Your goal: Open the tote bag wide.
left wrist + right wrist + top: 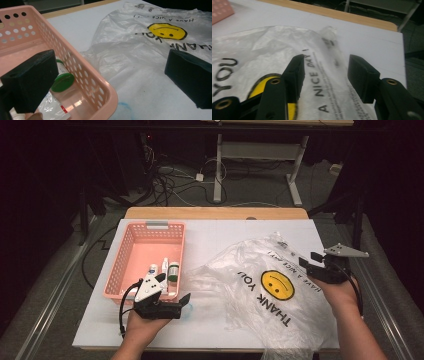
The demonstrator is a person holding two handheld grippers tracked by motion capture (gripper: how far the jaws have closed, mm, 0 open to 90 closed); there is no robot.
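A crumpled clear plastic bag (pixel 250 280) printed with a yellow smiley and "THANK YOU" lies across the right half of the white table top. A pink perforated basket (pixel 120 265) at the left holds a green-capped bottle (pixel 173 270) and small white tubes (pixel 153 270). My left gripper (pixel 175 292) stands open at the basket's near right corner. In the left gripper view, one jaw hangs over the basket (pixel 100 87) and bottle (pixel 62 81), the other over the bag (pixel 140 47). My right gripper (pixel 309 260) is open above the bag's right edge (pixel 262 45), nothing pinched between its jaws (pixel 325 65).
The white sheet (pixel 220 235) covers a wooden table whose far edge (pixel 215 213) shows. A blue smudge (pixel 125 106) marks the surface beside the basket. Beyond the table the floor holds tangled cables (pixel 170 180) and a desk frame (pixel 218 165).
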